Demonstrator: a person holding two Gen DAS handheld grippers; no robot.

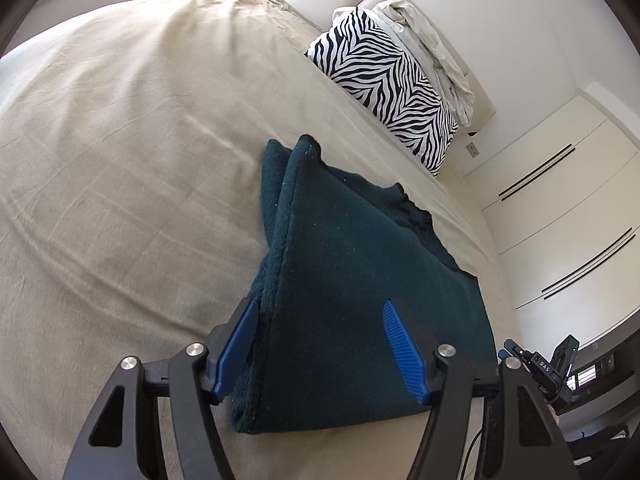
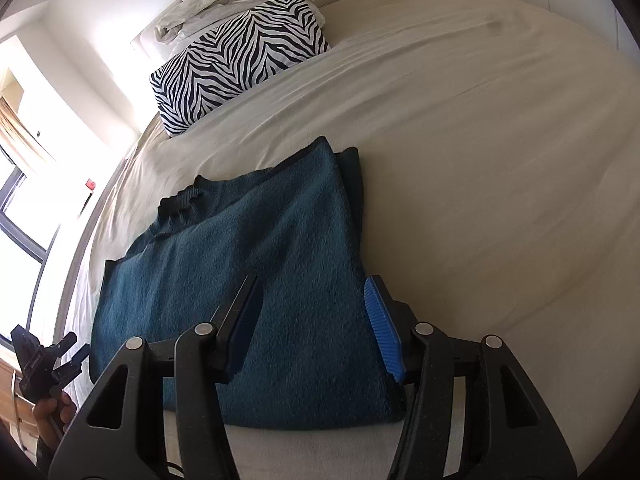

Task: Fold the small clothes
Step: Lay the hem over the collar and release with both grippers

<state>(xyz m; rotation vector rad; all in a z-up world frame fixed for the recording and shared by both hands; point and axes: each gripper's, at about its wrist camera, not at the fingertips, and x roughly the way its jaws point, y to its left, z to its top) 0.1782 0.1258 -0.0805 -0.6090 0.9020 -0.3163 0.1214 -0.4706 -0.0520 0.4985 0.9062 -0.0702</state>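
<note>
Teal sweater (image 2: pixel 256 280) lies on bed (image 2: pixel 480 160), sides folded in, collar at far end. Left claw (image 1: pixel 320 348) spread, empty, over near hem; right claw (image 2: pixel 316 320) likewise. Next, we judge: we pinch both near hem corners together, lift evenly, carry hem toward collar, keep edges aligned, avoid dragging tucked sleeves.

Black gripper (image 1: pixel 320 344) arms; ribbed blue pads (image 1: pixel 402 354); silver screws (image 1: pixel 447 351)
</note>
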